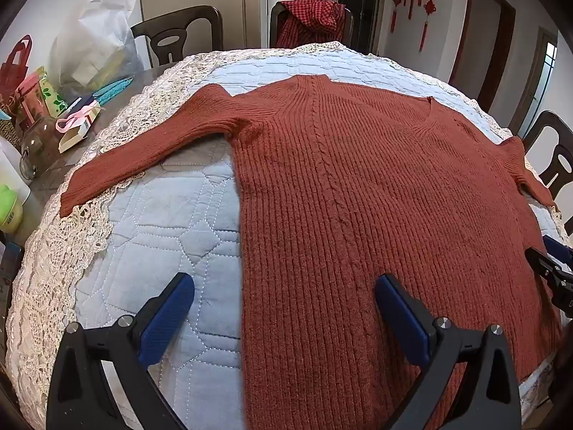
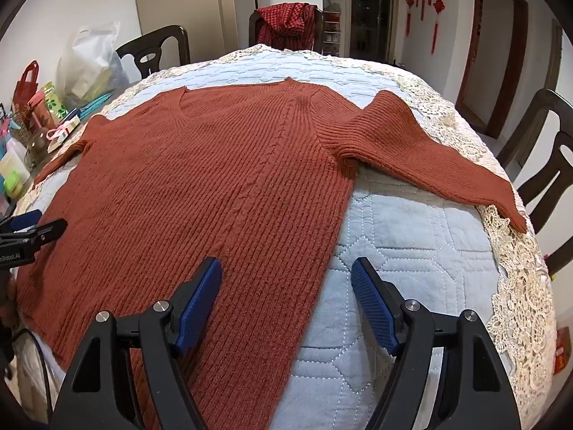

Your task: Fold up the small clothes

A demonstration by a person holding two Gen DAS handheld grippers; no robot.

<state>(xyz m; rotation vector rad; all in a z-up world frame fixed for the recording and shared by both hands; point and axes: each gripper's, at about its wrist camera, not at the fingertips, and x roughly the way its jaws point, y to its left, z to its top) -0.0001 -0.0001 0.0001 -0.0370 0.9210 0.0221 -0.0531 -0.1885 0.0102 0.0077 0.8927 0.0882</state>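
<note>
A rust-red ribbed sweater (image 1: 358, 197) (image 2: 215, 186) lies flat, front up, on a pale blue quilted mat (image 1: 172, 236) (image 2: 412, 236), both sleeves spread outward. My left gripper (image 1: 283, 286) hovers open over the sweater's left side edge near the hem, one blue pad above the mat, the other above the knit. My right gripper (image 2: 286, 268) hovers open over the sweater's right side edge in the same way. Nothing is between either pair of fingers. Each gripper shows at the edge of the other's view.
A lace-edged cloth (image 1: 64, 251) (image 2: 519, 268) rims the mat. Bags, boxes, a jar and bottles crowd the table's left side (image 1: 46, 114) (image 2: 39, 118). Dark chairs (image 1: 179, 32) (image 2: 544, 150) ring the table; one carries a red checked garment (image 1: 311, 21).
</note>
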